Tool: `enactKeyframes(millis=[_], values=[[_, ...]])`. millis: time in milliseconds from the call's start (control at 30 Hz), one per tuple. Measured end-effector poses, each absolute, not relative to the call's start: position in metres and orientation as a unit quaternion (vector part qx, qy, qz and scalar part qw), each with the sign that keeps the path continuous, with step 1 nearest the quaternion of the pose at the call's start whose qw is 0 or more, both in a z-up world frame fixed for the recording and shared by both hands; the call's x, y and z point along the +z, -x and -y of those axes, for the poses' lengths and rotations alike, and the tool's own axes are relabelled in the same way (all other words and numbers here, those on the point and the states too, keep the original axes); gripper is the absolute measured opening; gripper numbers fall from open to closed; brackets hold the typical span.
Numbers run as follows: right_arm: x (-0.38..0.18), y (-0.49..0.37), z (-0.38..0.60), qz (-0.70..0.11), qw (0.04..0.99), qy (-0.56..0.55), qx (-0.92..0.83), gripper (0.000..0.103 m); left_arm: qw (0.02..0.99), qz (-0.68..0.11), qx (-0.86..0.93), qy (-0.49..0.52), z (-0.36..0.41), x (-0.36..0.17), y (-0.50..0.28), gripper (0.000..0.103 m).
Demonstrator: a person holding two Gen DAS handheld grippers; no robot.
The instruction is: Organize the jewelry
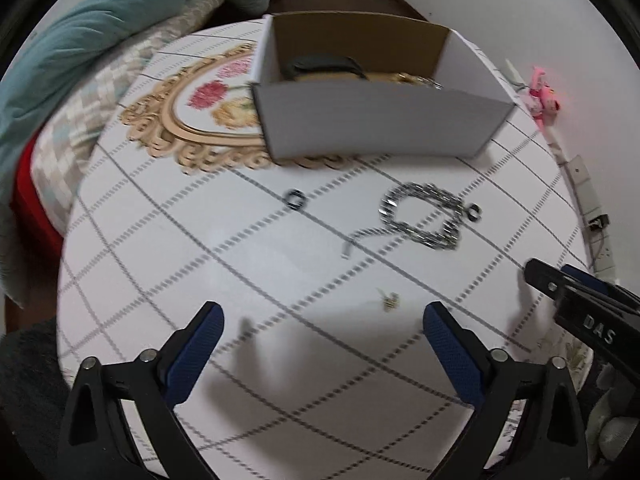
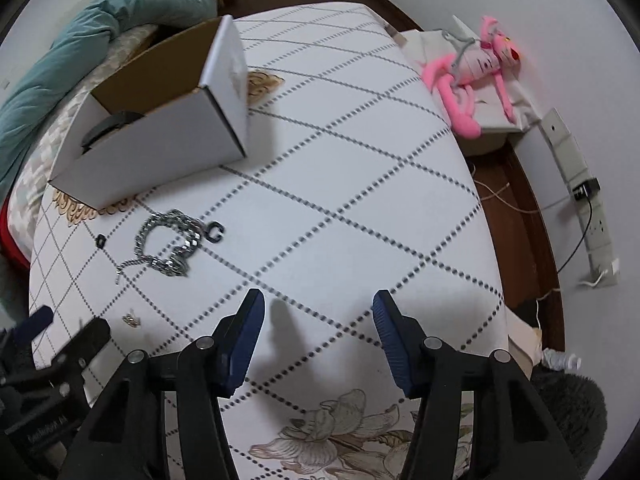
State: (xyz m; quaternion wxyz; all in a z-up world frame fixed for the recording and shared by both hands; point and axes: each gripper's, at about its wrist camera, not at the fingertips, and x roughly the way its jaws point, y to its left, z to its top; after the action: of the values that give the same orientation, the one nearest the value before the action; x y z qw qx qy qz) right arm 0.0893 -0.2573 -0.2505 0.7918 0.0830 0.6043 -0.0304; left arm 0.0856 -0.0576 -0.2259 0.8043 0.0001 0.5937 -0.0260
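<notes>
A silver chain bracelet (image 1: 420, 216) (image 2: 170, 244) lies coiled on the white patterned table. A dark ring (image 1: 295, 199) (image 2: 100, 241) lies to its left, and a dark open ring (image 1: 473, 211) (image 2: 215, 232) touches its right side. A small gold earring (image 1: 390, 300) (image 2: 132, 319) lies nearer me. The white cardboard box (image 1: 372, 124) (image 2: 160, 152) behind holds a dark band and gold jewelry. My left gripper (image 1: 322, 344) is open and empty, just short of the earring. My right gripper (image 2: 318, 340) is open and empty, right of the bracelet.
A teal quilt (image 1: 100, 20) and checked bedding lie at the far left. A pink plush toy (image 2: 476, 76) sits on a side stand at the right, near a wall power strip (image 2: 596, 224). The table edge falls off on the right.
</notes>
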Motion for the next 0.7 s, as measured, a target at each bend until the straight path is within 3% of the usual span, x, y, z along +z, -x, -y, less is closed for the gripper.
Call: enactKeyframes(millis=[67, 200, 267, 567, 700], values=[[-0.253, -0.088, 0.260, -0.606, 0.790, -0.087, -0.035, 0.059, 0.804, -0.594, -0.038, -0.003, 0.066, -0.230, -0.083, 0.085], [-0.254, -0.088, 0.261, -0.603, 0.792, -0.090, -0.038, 0.059, 0.803, -0.594, -0.048, -0.013, 0.075, -0.236, -0.082, 0.073], [-0.254, -0.089, 0.261, -0.602, 0.792, -0.090, -0.040, 0.059, 0.802, -0.595, -0.051, -0.017, 0.078, -0.238, -0.083, 0.057], [-0.255, -0.095, 0.262, -0.600, 0.794, -0.084, -0.043, 0.059, 0.814, -0.577, -0.055, -0.038, 0.086, -0.238, -0.087, 0.021], [-0.253, -0.092, 0.258, -0.600, 0.794, -0.084, -0.043, 0.059, 0.817, -0.572, -0.061, -0.033, 0.084, -0.238, -0.090, 0.010]])
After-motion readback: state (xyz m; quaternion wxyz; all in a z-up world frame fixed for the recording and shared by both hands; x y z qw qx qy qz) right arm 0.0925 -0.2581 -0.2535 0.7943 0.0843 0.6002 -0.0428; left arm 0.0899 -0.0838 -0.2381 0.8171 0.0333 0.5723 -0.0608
